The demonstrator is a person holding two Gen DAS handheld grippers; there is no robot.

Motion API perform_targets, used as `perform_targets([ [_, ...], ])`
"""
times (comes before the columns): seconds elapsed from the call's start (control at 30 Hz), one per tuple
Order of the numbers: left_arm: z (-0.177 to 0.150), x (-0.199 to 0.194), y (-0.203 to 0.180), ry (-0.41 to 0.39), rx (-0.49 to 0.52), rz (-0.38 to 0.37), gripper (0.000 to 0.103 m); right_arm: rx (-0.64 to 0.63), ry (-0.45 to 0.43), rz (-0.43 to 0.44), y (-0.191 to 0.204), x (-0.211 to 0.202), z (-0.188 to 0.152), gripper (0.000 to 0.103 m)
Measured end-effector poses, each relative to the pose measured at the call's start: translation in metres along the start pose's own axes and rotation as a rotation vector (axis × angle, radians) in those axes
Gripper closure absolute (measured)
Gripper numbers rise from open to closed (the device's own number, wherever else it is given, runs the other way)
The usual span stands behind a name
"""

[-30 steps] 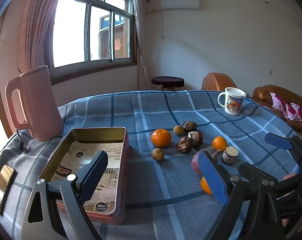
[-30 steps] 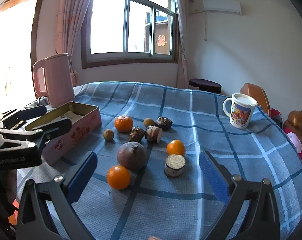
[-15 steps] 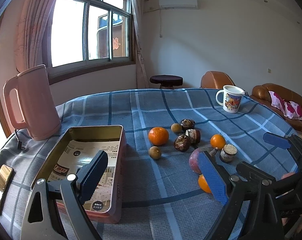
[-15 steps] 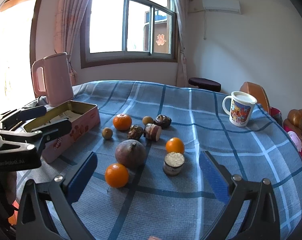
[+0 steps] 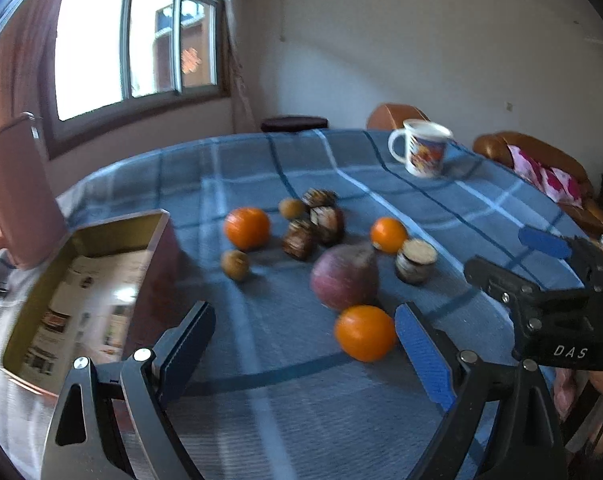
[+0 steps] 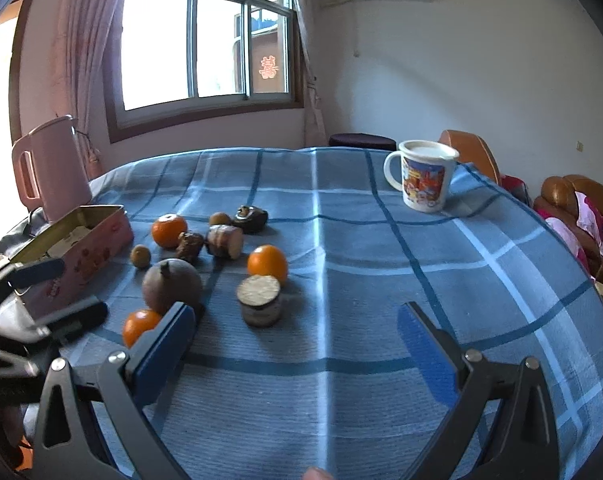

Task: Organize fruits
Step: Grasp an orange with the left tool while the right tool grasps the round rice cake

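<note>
Several fruits lie in a loose cluster on the blue checked tablecloth (image 6: 341,360). Nearest my left gripper (image 5: 305,352) is an orange (image 5: 365,332), just inside its right finger; behind it sits a round purple fruit (image 5: 345,276). The left gripper is open and holds nothing. An open tin box (image 5: 81,280) stands to its left. My right gripper (image 6: 297,350) is open too, over bare cloth. Its left finger partly hides that same orange (image 6: 139,326), with the purple fruit (image 6: 171,284) and a cut brown piece (image 6: 259,300) beyond.
Two more oranges (image 6: 267,264) (image 6: 168,230), small brown fruits (image 5: 234,265) and dark lumps (image 5: 299,239) lie further back. A pink kettle (image 6: 53,174) stands behind the tin box (image 6: 73,248). A printed mug (image 6: 423,178) is at the far right. Sofas lie past the table's right edge.
Both grippers have moved forward and down toward the fruit cluster. The left view has swung right, bringing the near orange between its fingers. Both stay open.
</note>
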State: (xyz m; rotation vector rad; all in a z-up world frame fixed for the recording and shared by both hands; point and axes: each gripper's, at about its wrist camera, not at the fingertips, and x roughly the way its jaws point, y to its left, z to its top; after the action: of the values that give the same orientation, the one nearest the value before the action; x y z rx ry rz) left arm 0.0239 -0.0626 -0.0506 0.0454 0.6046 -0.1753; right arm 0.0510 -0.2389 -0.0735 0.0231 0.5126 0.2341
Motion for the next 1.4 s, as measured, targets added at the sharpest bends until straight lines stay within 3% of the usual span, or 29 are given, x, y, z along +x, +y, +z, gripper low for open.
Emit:
perform_targets([
  [0.3,-0.001,0.026,-0.018,0.111,0.043,-0.074,0.012,0.021,0.013,-0.011,-0.010,0.004,-0.002,0.000],
  [0.4,-0.001,0.035,-0.020,0.154,0.055,-0.096,0.029,0.014,0.014,-0.010,-0.009,0.005,-0.001,0.000],
  [0.53,-0.001,0.046,-0.020,0.207,0.044,-0.151,0.061,0.005,0.026,-0.009,-0.006,0.010,0.006,0.000],
  [0.63,-0.001,0.043,-0.016,0.199,0.027,-0.171,0.061,-0.011,0.051,-0.006,0.000,0.017,0.012,0.001],
  [0.7,0.000,0.037,-0.011,0.173,0.009,-0.190,0.062,-0.021,0.076,-0.007,0.003,0.025,0.015,0.008],
  [0.77,0.001,0.028,-0.005,0.134,0.011,-0.166,0.062,-0.024,0.115,0.011,0.006,0.035,0.018,0.019],
  [1.0,0.010,0.015,0.026,0.053,-0.025,-0.069,0.062,-0.051,0.197,0.034,0.018,0.059,0.022,0.023],
  [1.17,0.010,0.023,0.030,0.057,-0.036,-0.072,0.062,-0.040,0.291,0.044,0.019,0.081,0.020,0.040],
  [1.23,0.012,0.025,0.030,0.062,-0.043,-0.086,0.062,-0.034,0.301,0.040,0.018,0.083,0.020,0.044],
  [1.37,0.012,0.025,0.030,0.060,-0.049,-0.094,0.062,-0.028,0.296,0.061,0.017,0.083,0.021,0.067],
  [1.4,0.012,0.025,0.030,0.056,-0.053,-0.092,0.062,-0.030,0.288,0.066,0.017,0.082,0.022,0.067],
])
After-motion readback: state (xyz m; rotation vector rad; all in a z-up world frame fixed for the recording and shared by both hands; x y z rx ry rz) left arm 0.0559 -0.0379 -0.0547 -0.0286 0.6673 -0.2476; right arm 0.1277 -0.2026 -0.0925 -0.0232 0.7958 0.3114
